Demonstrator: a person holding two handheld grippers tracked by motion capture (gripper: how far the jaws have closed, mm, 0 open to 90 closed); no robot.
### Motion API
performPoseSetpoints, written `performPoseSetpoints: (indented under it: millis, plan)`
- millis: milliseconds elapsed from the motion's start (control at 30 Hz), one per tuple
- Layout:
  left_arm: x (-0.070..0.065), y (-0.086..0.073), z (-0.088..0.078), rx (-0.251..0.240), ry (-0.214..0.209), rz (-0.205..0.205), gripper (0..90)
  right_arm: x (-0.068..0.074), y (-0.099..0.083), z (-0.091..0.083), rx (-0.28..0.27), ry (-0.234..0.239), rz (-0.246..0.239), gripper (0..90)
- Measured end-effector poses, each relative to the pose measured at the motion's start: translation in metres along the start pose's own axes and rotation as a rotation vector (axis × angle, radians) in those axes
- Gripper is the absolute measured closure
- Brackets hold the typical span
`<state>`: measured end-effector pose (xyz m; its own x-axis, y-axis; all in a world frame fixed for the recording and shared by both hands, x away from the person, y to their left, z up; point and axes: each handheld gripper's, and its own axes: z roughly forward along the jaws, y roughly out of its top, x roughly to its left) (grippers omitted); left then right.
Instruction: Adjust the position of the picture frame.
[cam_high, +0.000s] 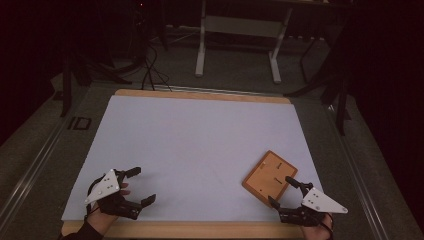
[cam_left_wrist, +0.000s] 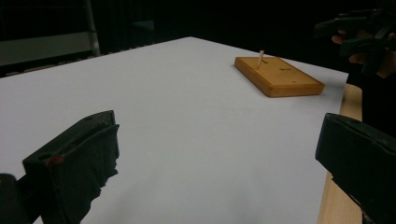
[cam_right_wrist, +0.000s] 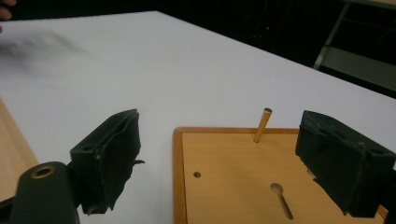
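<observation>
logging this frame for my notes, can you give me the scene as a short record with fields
surface: white sheet on a wooden table
main object: flat rectangular wooden board, lying near the right front corner of the sheet
on board: thin upright wooden peg; small round hole; keyhole-shaped slot
left tongs: open, nothing between them, low over the sheet's left front part
right tongs: open, straddling the board's near edge, not gripping it
contact: none seen between tongs and board
</observation>
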<state>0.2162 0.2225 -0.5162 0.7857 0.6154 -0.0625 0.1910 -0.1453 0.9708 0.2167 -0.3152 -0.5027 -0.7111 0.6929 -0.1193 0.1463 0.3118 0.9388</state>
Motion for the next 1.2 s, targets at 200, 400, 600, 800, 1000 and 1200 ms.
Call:
performPoseSetpoints:
  millis: [200, 400, 600, 800, 1000, 1200]
  plan:
    - [-0.002, 0.001, 0.001, 0.004, -0.011, 0.004, 0.0, 0.004, 0.005, -0.001, 0.042, 0.003, 0.009, 17.8]
    - [-0.003, 0.001, 0.002, 0.008, -0.018, 0.008, 0.0, 0.007, 0.015, 0.002, 0.046, 0.044, -0.007, 17.8]
    - [-0.003, 0.001, 0.004, 0.011, -0.028, 0.008, 0.0, 0.002, 0.025, 0.004, 0.01, 0.066, -0.036, 13.2]
    - [-0.004, 0.001, 0.005, 0.018, -0.035, 0.006, 0.0, -0.011, 0.038, 0.008, 0.019, 0.059, -0.01, 11.9]
    - [-0.004, 0.001, 0.007, 0.019, -0.046, 0.0, 0.0, -0.022, 0.054, 0.015, 0.015, 0.061, -0.037, 10.5]
    - [-0.004, 0.0, 0.007, 0.019, -0.055, -0.007, 0.0, -0.036, 0.063, 0.03, 0.039, 0.053, -0.04, 10.5]
